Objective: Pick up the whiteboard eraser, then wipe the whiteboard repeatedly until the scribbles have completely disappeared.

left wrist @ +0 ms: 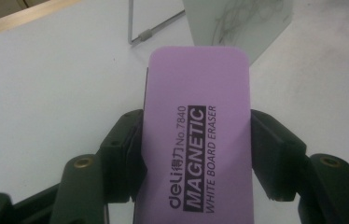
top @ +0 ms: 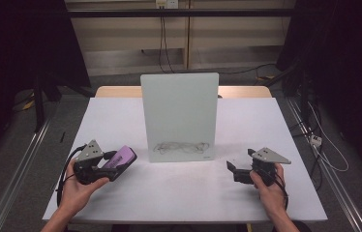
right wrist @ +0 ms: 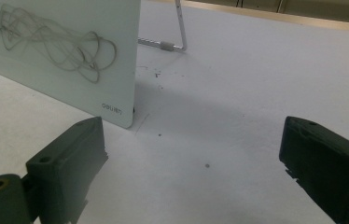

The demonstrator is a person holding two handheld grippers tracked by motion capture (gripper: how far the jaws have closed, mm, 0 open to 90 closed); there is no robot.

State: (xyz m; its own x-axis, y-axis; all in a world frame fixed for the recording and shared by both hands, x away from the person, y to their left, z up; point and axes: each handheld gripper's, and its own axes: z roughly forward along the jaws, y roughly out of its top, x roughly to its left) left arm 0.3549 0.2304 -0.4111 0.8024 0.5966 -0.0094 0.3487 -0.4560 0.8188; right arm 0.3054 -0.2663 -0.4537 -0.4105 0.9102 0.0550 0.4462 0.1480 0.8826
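Observation:
A purple whiteboard eraser [top: 120, 160] printed "MAGNETIC WHITE BOARD ERASER" [left wrist: 196, 140] is clamped between the jaws of my left gripper [top: 113, 166] at the table's front left, its long side pointing toward the board. A small glass whiteboard [top: 179, 116] stands upright on a wire stand in the middle of the table, with a grey scribble [top: 179, 146] low on its face. The same scribble [right wrist: 51, 39] shows in the right gripper view. My right gripper [top: 233, 171] rests at the front right, open, nothing between its jaws, pointing left toward the board's lower corner.
The white table [top: 121, 116] has bare room in front of the board and to both sides. The board's wire stand [right wrist: 175, 32] sticks out behind it. Floor rails and cables lie beyond the table's left and right edges.

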